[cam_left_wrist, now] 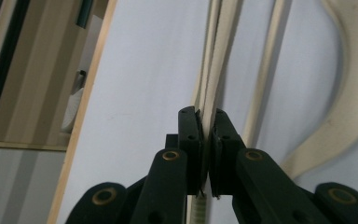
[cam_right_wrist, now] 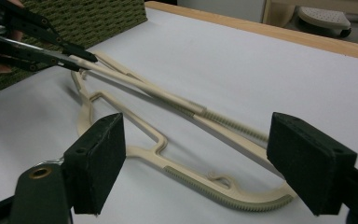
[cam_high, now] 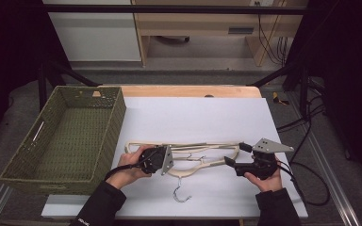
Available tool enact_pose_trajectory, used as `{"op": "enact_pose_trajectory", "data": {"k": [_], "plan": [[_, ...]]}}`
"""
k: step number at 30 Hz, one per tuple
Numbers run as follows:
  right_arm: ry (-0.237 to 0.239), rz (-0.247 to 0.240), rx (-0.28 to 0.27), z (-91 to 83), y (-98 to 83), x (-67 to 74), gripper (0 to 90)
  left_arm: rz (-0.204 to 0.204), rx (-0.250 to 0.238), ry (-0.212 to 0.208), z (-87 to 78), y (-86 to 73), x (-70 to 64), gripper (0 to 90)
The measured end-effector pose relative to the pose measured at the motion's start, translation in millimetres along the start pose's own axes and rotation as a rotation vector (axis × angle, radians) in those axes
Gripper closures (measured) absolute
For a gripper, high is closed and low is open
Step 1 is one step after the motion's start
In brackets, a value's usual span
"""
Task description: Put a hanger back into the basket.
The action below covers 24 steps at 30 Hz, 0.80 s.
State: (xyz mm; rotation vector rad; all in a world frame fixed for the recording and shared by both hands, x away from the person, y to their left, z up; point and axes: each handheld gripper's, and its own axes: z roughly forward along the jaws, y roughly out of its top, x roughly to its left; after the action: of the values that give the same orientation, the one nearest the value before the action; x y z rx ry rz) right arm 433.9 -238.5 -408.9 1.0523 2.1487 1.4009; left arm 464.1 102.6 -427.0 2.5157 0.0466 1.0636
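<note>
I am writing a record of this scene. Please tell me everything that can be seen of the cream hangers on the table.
The cream hangers look like smooth plastic, with ribbed grip strips on bar and shoulder. They lie stacked on the white tabletop, right of the green basket, metal hook toward the person. The left gripper is shut on their thin bars and lifts that end slightly. The right gripper stands open at the curved end, touching nothing.

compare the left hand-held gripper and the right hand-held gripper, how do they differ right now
The left hand-held gripper is shut on the straight bar of the cream hanger; the right hand-held gripper stands open with nothing pinched. The left one sits at the hanger's end nearest the green basket; the right one faces the hanger's curved far end without touching it. Both have black jaws and are held low over the white table.
</note>
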Motion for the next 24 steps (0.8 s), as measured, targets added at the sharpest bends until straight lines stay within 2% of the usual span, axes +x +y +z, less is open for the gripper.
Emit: {"op": "enact_pose_trajectory", "data": {"k": [1, 4, 9, 10, 11, 17, 18, 19, 20, 21, 23, 24], "plan": [[0.000, -0.001, -0.004, -0.7, 0.1, -0.1, 19.9, 0.011, 0.013, 0.008, -2.1, 0.2, 1.9, 86.0], [-0.005, -0.003, -0.010, -2.0, 0.3, -0.9, 19.9, -0.064, -0.026, 0.006, -6.0, -1.3, 4.9, 86.6], [0.000, -0.005, -0.011, -1.3, -0.7, -0.8, 19.4, -0.155, -0.031, -0.001, -13.6, -2.3, 8.5, 86.6], [0.000, -0.004, -0.010, -1.0, -0.9, -0.3, 19.4, -0.185, -0.039, 0.000, -16.3, -1.7, 9.2, 86.6], [0.000, -0.004, -0.010, -1.0, -0.9, -0.3, 19.4, -0.185, -0.039, 0.000, -16.3, -1.7, 9.2, 86.6], [0.011, 0.006, -0.019, -1.2, -1.9, 0.3, 18.2, -0.356, -0.088, -0.033, -36.1, -0.4, 18.4, 86.7], [0.011, 0.005, -0.021, -1.2, -2.0, 0.1, 18.0, -0.399, -0.104, -0.045, -40.2, -0.7, 20.5, 86.7], [0.013, 0.009, -0.022, -1.3, -2.1, 0.1, 17.4, -0.418, -0.112, -0.050, -42.6, -1.0, 21.9, 86.6], [0.013, 0.009, -0.022, -1.3, -2.1, 0.1, 17.4, -0.418, -0.112, -0.050, -42.6, -1.0, 21.9, 86.7], [0.013, 0.007, -0.029, -1.7, -1.9, 0.0, 17.2, -0.478, -0.132, -0.071, -49.7, -2.0, 25.7, 86.7], [0.014, 0.010, -0.031, -2.6, -1.8, 0.1, 16.7, -0.513, -0.147, -0.075, -55.6, -2.7, 27.8, 86.7], [0.015, 0.011, -0.034, -2.6, -1.8, 0.1, 16.4, -0.513, -0.147, -0.075, -55.6, -2.7, 27.8, 86.7]]}}
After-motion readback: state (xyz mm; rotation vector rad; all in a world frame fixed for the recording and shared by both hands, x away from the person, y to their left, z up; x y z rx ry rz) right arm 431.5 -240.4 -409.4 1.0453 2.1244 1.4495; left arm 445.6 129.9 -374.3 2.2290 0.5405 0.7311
